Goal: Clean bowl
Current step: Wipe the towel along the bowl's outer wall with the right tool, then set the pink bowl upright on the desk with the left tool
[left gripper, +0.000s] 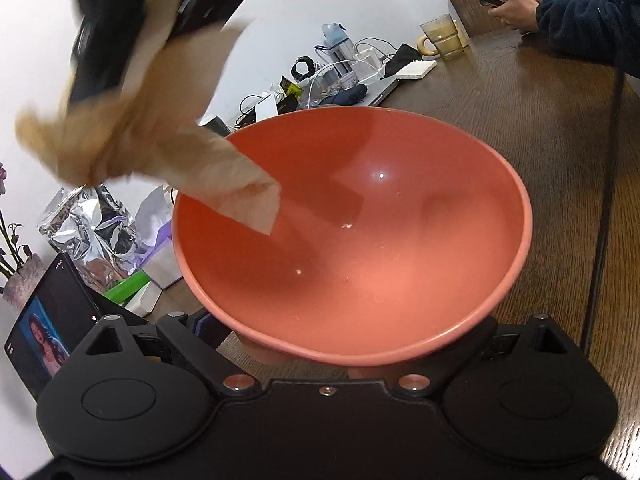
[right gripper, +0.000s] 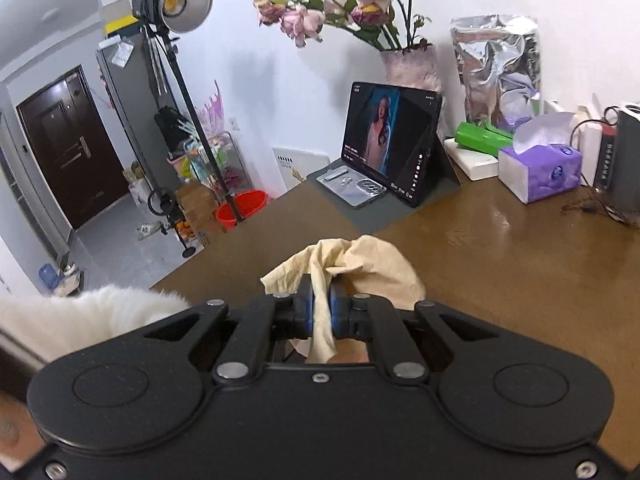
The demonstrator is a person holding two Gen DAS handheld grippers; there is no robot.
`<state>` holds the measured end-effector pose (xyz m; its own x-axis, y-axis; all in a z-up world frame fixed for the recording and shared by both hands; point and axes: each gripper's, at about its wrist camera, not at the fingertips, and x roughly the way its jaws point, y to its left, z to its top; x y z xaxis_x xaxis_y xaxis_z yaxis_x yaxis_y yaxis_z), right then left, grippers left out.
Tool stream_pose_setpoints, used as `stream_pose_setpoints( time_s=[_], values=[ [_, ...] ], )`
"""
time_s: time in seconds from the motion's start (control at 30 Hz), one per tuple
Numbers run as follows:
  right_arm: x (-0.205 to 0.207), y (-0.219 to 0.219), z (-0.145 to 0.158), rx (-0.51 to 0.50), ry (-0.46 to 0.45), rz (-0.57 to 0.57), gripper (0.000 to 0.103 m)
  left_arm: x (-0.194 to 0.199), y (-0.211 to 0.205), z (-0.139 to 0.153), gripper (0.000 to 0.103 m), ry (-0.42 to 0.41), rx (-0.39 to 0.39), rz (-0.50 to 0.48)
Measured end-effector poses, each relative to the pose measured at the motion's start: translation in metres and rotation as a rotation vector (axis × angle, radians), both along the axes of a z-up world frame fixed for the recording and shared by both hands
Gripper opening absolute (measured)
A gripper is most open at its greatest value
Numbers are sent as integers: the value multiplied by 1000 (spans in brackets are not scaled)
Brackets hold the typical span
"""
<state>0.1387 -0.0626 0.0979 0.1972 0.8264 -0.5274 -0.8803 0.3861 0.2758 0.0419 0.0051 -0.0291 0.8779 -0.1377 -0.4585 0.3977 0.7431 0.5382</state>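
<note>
A salmon-red bowl (left gripper: 360,240) fills the left wrist view, tipped toward the camera. Small specks and droplets dot its inside. My left gripper (left gripper: 348,332) has its fingers spread wide on either side of the bowl's underside and holds it; the pads are hidden beneath the rim. In that view my right gripper (left gripper: 160,36) is a dark blur at the upper left, above the bowl's far left rim. It is shut on a beige cloth (left gripper: 160,140) whose loose end hangs down into the bowl. The right wrist view shows the blue pads of that gripper (right gripper: 322,304) pinching the cloth (right gripper: 372,264).
On the brown wooden table (right gripper: 500,280) stand a tablet (right gripper: 388,140), a purple tissue box (right gripper: 540,168), a foil bag (right gripper: 500,68) and a vase of roses (right gripper: 408,64). Far across it, a glass mug (left gripper: 442,36), cables and a person's hand (left gripper: 512,6) holding a phone.
</note>
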Motion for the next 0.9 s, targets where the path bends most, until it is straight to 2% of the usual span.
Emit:
stream_pose_setpoints(
  time_s=[0.17,0.37,0.63,0.9],
  values=[
    [23,20,-3,-99,-21,-51,8,-2,-1,-1,94,0,0,-1],
    [37,12,-14,-179,-13,-113,8,-6,-4,-2,94,0,1,2],
    [41,-29,-32,-228,20,-231,8,-9,-6,-2,94,0,1,8],
    [27,-65,-50,-260,47,-296,9,-10,-7,-2,94,3,-3,17]
  ],
)
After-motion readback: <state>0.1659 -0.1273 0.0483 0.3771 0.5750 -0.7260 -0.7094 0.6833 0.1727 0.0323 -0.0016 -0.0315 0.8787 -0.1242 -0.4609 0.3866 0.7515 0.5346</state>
